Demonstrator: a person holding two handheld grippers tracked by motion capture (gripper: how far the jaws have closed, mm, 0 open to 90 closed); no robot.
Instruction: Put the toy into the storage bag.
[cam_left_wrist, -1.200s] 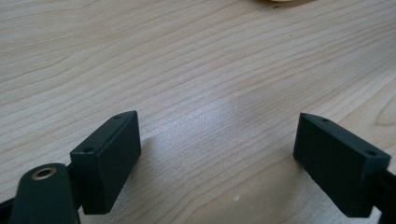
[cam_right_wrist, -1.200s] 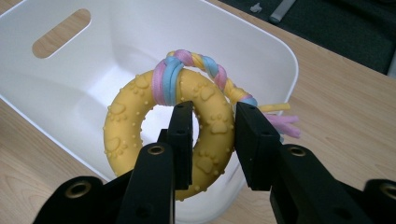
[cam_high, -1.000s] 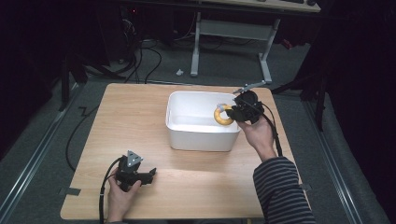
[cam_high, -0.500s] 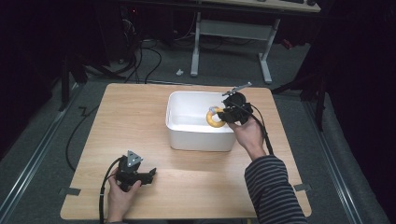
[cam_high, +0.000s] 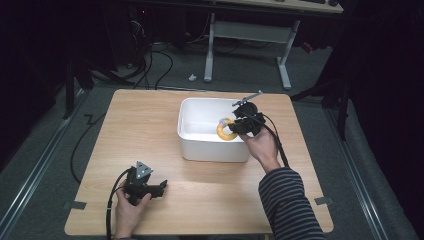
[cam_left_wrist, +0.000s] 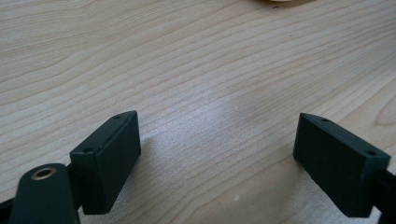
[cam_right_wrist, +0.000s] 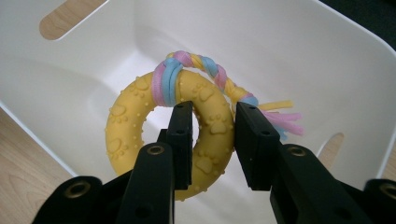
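A yellow rubber ring toy (cam_right_wrist: 140, 130) with paw prints and a braided pink, blue and yellow rope (cam_right_wrist: 219, 77) hangs inside the white bin (cam_right_wrist: 327, 60). My right gripper (cam_right_wrist: 212, 135) is shut on the ring's right side, one jaw through its hole. From above, the ring (cam_high: 225, 131) sits over the bin's (cam_high: 192, 145) right part, with the right gripper (cam_high: 241, 125) at the bin's right rim. My left gripper (cam_high: 159, 189) rests on the table near the front left, held by a hand. Its jaws stand wide apart over bare wood, left gripper (cam_left_wrist: 217, 149) open.
The wooden table (cam_high: 150, 115) carries the bin at its middle back. Dark floor, cables and a desk frame (cam_high: 280, 50) lie beyond the far edge. A striped sleeve (cam_high: 290, 205) reaches in from the front right.
The right gripper has carried the ring toy leftward and down, from the bin's right rim into the bin's opening. The left gripper has stayed put.
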